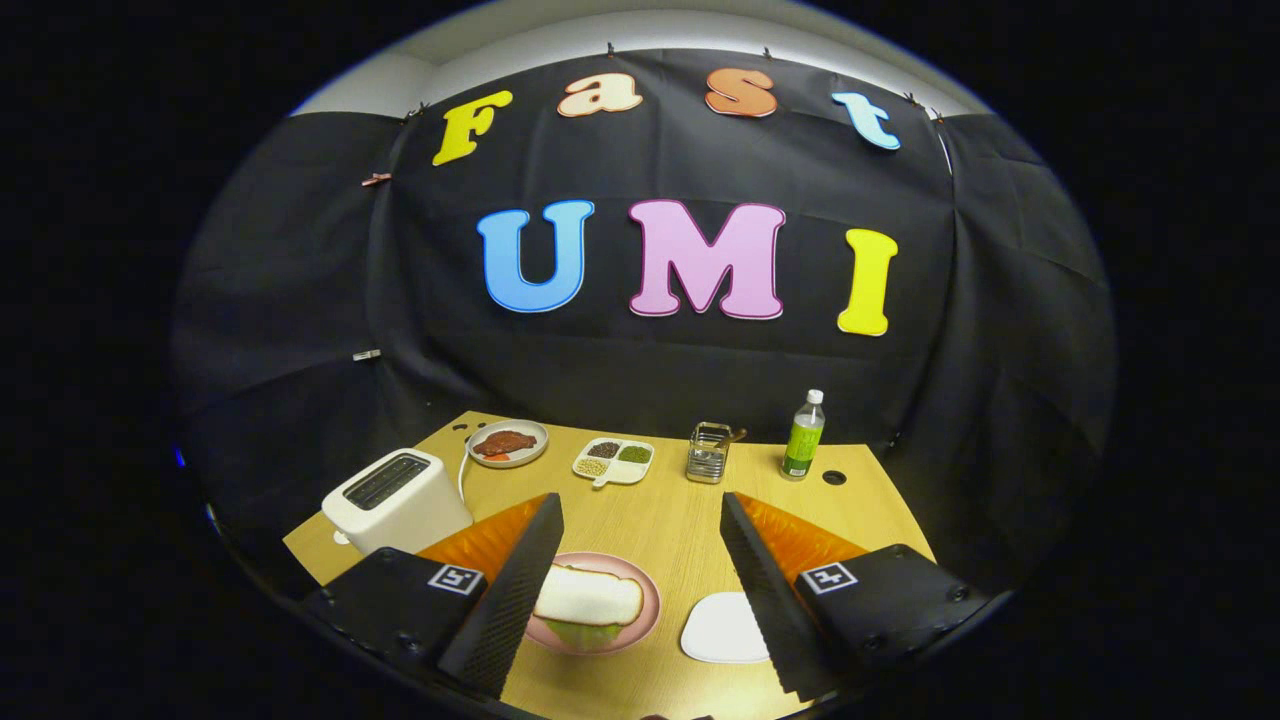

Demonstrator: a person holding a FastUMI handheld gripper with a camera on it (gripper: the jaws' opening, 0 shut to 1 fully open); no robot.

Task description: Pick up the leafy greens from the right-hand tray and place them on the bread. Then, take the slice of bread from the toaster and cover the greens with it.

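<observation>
- The slice of bread (588, 596) lies flat on the pink plate (648, 592), and all places below are given relative to that plate.
- A strip of leafy greens (578, 632) peeks out from under the bread at the plate's near edge, so the greens sit covered by the slice.
- Whether a second slice lies beneath the greens cannot be told.
- The gripper (640, 530) hovers above the plate with its two fingers spread wide apart and nothing between them; one finger's inner edge overlaps the plate's left rim in the view, the other stands well to the plate's right.
- Just to the right of the plate lies a white tray (722, 632), partly hidden by the right finger.
- To the left of the plate and a little farther back stands the white toaster (396, 500), its top slot dark; a cord runs behind it.
- Far beyond the plate, toward the back of the wooden table (660, 515), sit a round dish of reddish food (507, 443), a white divided dish of grains and beans (614, 461), a small metal wire holder (708, 453) and a green-labelled bottle (803, 437) with a white cap, in a row from left to right.
- A round hole (833, 477) in the tabletop shows just beside the bottle.
</observation>
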